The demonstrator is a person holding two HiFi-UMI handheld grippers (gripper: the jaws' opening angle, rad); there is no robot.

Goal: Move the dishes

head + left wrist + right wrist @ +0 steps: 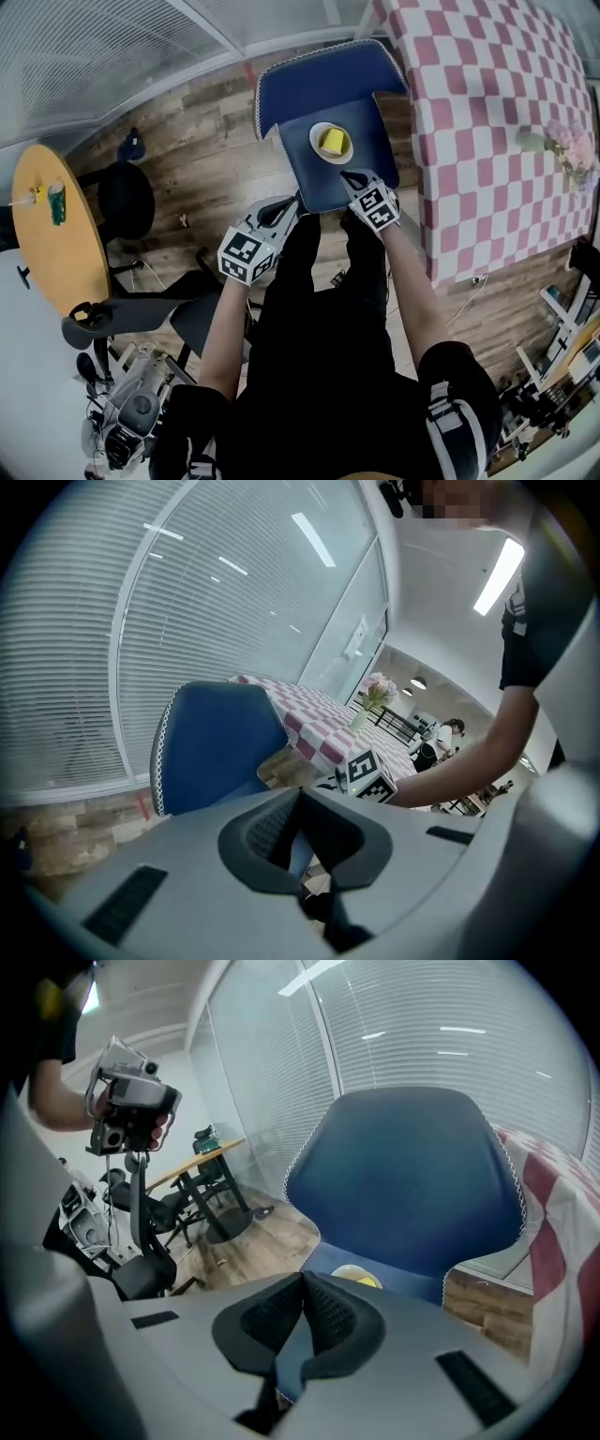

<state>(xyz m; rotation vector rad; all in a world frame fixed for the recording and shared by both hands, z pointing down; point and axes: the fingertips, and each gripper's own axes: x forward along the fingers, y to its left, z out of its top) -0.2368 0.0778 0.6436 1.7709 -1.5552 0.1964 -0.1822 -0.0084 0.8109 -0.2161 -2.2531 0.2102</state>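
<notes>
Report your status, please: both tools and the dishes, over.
Left tool shut, empty. Right tool shut, empty. Small yellow cup on round white plate, on blue padded chair, untouched. Nothing between tools and dishes.

Left gripper: light grey shell, black ribbed pads, black-and-white marker cube left of frame centre.
Right gripper: matching grey shell, dark pads, same checkered cube.
Clothing: black trousers, black short sleeve, white shoulder markings at lower right.
</notes>
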